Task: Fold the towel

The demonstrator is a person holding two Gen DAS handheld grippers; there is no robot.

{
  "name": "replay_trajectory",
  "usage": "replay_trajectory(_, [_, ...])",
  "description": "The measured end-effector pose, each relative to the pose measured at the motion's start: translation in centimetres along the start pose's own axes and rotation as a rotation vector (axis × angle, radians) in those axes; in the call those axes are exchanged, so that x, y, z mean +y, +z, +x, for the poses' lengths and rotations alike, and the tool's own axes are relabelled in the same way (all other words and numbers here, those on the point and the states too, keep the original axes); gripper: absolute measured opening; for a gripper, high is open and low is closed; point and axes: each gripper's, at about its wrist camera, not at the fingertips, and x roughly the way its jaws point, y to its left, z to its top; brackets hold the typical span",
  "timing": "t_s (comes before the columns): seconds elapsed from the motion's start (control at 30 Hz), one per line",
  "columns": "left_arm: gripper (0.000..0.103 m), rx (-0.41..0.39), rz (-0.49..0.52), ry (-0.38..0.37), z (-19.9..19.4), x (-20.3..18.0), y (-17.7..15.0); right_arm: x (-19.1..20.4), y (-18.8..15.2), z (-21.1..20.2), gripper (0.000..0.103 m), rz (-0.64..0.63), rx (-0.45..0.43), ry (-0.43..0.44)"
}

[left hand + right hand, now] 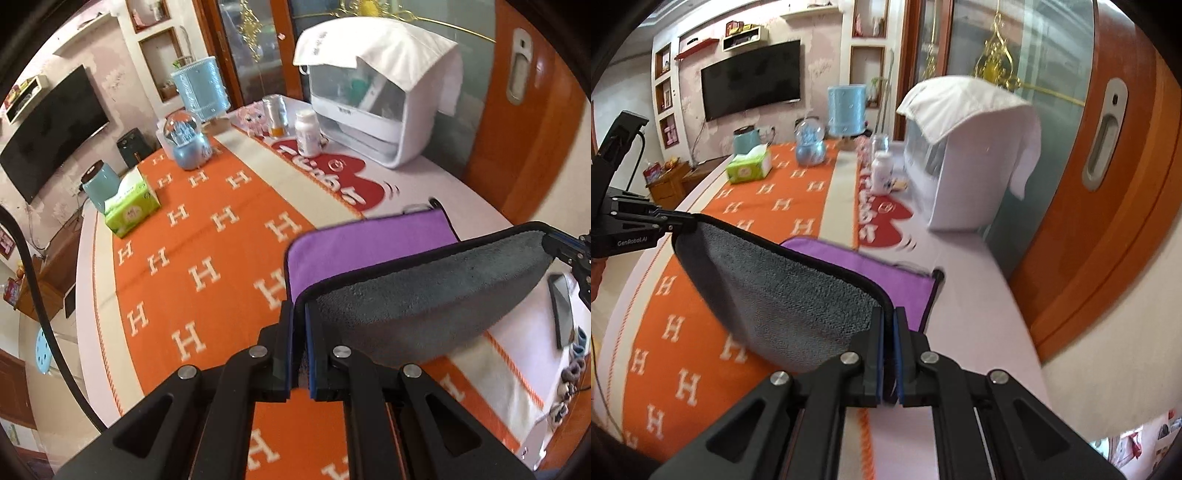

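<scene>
A towel, purple on one face (369,240) and grey on the other (424,295) with black trim, lies partly on the table and is lifted at its near edge. My left gripper (299,314) is shut on one near corner. My right gripper (888,314) is shut on the other near corner; it also shows at the right edge of the left wrist view (569,251). The grey face (783,291) hangs stretched between the two grippers above the purple part (871,266). The left gripper shows at the left of the right wrist view (683,223).
The table carries an orange cloth with white H letters (192,236). On it stand a green tissue box (131,206), a blue jar (99,184), a snow globe (186,142), a white bottle (307,133) and a white covered appliance (373,110). An orange door (1108,166) is at the right.
</scene>
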Motion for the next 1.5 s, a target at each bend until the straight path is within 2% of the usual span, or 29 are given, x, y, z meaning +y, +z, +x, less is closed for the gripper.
replay_trajectory(0.2, [0.003,-0.045,-0.027,0.029,2.8,0.2,2.2,-0.4,1.5,2.6,0.004,-0.022,-0.100,-0.077])
replay_trajectory(0.43, [0.003,-0.088,-0.099,0.025,6.3,0.6,3.7,-0.7,2.0,5.7,0.004,-0.048,-0.187,-0.144])
replay_trajectory(0.63, [0.003,-0.101,-0.123,0.005,9.4,0.5,3.9,-1.2,2.0,8.5,0.004,-0.056,-0.197,-0.181])
replay_trajectory(0.73, [0.003,-0.102,-0.156,-0.040,10.7,0.8,3.8,-1.5,2.0,9.3,0.004,-0.051,-0.197,-0.193])
replay_trajectory(0.87, [0.004,-0.116,-0.182,-0.066,11.8,1.0,3.8,-1.6,2.0,10.4,0.008,-0.052,-0.181,-0.208])
replay_trajectory(0.97, [0.018,-0.107,-0.210,-0.081,12.1,1.3,3.7,-1.6,2.0,10.9,0.023,-0.059,-0.177,-0.241])
replay_trajectory(1.03, [0.031,-0.104,-0.219,-0.077,12.0,1.4,3.7,-1.6,2.0,10.8,0.042,-0.057,-0.179,-0.254])
replay_trajectory(1.1, [0.038,-0.111,-0.215,-0.049,11.7,1.5,3.7,-1.7,2.1,10.5,0.048,-0.045,-0.188,-0.254])
replay_trajectory(1.23, [0.055,-0.125,-0.222,-0.002,10.4,1.6,3.2,-1.7,2.2,9.8,0.053,-0.032,-0.197,-0.251])
replay_trajectory(1.5, [0.063,-0.127,-0.294,0.024,5.7,2.7,1.0,-1.0,2.0,6.7,0.065,0.009,-0.212,-0.235])
